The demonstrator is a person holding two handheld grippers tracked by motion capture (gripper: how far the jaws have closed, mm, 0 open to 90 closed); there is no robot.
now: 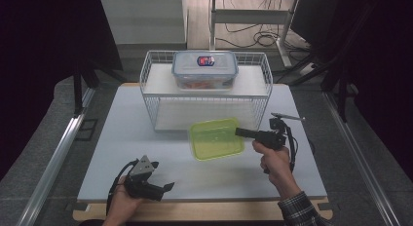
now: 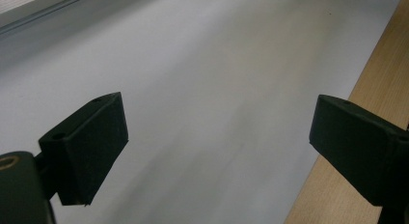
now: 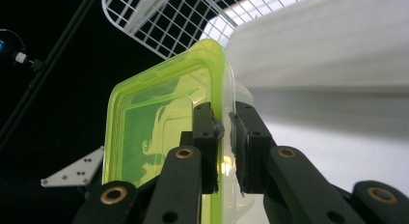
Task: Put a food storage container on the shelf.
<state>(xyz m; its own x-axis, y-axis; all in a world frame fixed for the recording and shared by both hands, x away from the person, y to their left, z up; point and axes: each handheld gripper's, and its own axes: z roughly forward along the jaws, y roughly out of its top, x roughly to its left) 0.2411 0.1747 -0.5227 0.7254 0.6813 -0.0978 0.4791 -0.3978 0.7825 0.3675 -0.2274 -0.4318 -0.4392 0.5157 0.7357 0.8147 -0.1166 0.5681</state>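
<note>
A clear container with a lime-green lid (image 1: pixel 215 138) sits in front of the wire rack's (image 1: pixel 156 89) lower shelf. My right gripper (image 1: pixel 239 132) is shut on its right rim. In the right gripper view the two jaws pinch the green lid's edge and the clear wall, with the right gripper (image 3: pixel 225 115) closed on the green-lidded container (image 3: pixel 154 122). I cannot tell if the container rests on the table. My left gripper (image 1: pixel 164 176) is near the table's front left edge, open and holding nothing. In the left gripper view the left gripper (image 2: pixel 217 142) has its jaws wide apart over bare white table (image 2: pixel 193 64).
A white wire rack (image 3: pixel 159 21) stands at the back of the white table (image 1: pixel 122 138). On its top shelf sits a clear box with a blue-rimmed lid (image 1: pixel 204 67). A wooden strip (image 2: pixel 381 79) borders the table's front edge. Dark floor and metal rails lie on both sides.
</note>
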